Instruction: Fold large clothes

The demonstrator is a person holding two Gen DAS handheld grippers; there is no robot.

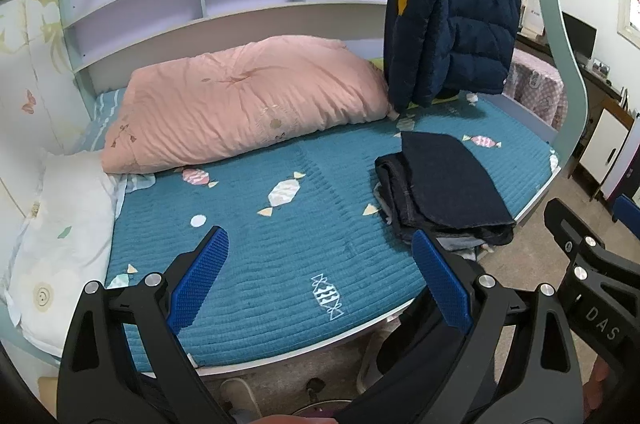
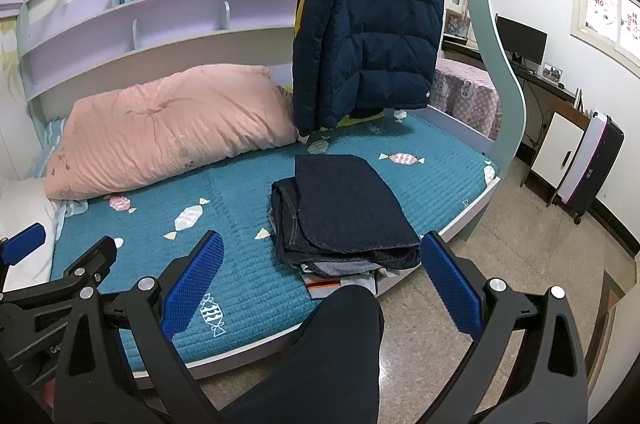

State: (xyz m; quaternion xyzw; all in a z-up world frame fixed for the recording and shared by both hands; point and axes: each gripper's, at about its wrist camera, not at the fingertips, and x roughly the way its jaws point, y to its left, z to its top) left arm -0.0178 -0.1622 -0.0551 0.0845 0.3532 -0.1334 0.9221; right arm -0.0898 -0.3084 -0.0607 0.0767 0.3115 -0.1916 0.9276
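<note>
While both claws are hovering wide open and empty, the folded dark pile (image 2: 344, 207) is lying ahead of the right claw (image 2: 322, 276), rightward of the left claw (image 1: 320, 276), making the right nearer.

- My left gripper (image 1: 320, 276) is a matte black frame with triangular cutouts and silver round screws at the joints.
- Its fingers (image 1: 199, 278) wear bright blue knobbly pads.
- My right gripper (image 2: 322, 282) has the same build, with "DAS" lettering on its side.
- There's a dark trouser leg (image 2: 320, 356) below.
</note>
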